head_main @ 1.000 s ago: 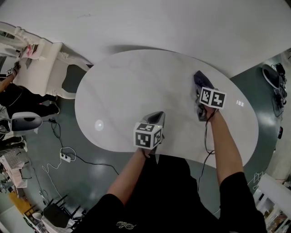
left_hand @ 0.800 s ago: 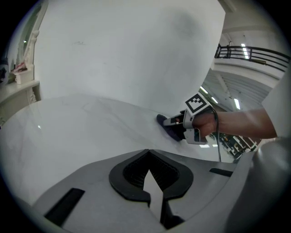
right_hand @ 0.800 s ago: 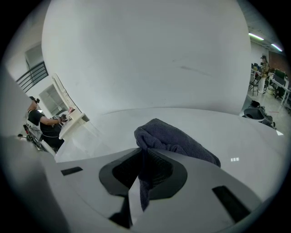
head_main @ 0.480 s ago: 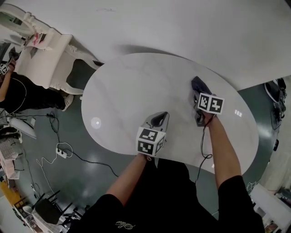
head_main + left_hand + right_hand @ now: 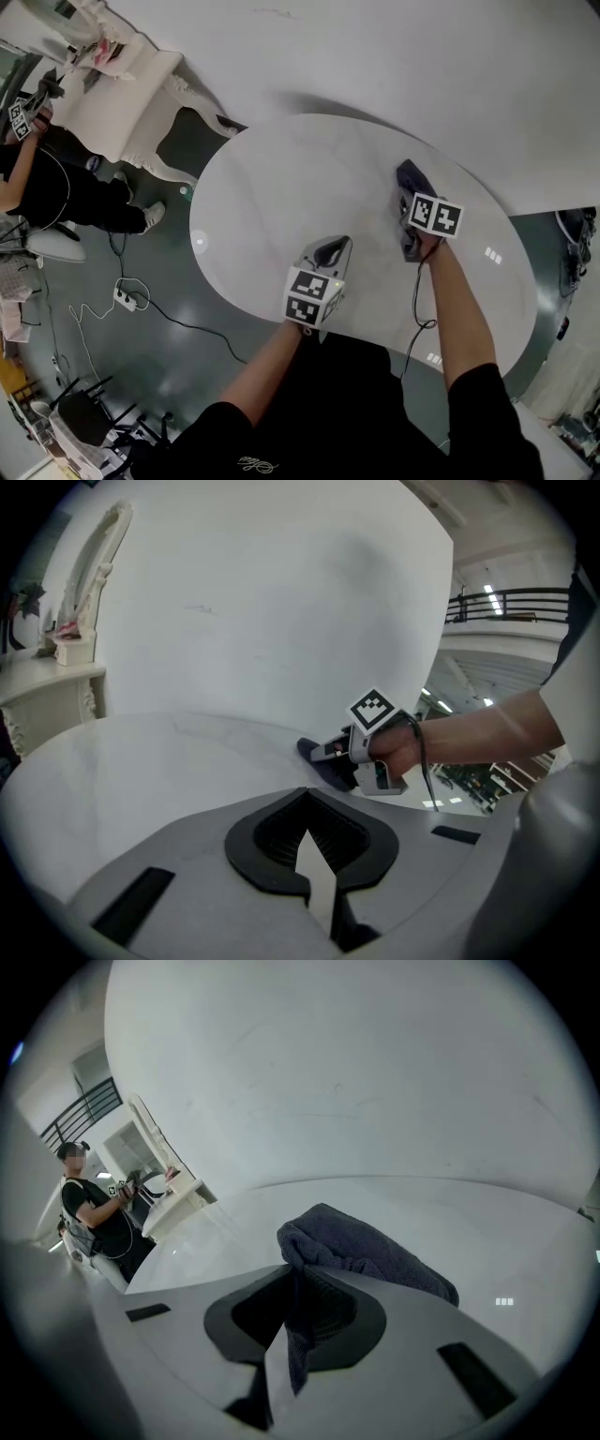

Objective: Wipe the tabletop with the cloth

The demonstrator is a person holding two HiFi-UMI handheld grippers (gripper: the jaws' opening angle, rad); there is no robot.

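Scarcely moved within the last second. Right gripper (image 5: pixel 298 1283) stays clenched on cloth (image 5: pixel 367 1252), pressed to far right of tabletop (image 5: pixel 281 187). Left gripper (image 5: pixel 306 803) closed on nothing, near front edge. Judged: stroke hardly advancing, most surface unwiped.

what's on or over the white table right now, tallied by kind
grippers: 2 (left gripper, right gripper)
cloth: 1, dark, clamped in the right gripper
total: 3
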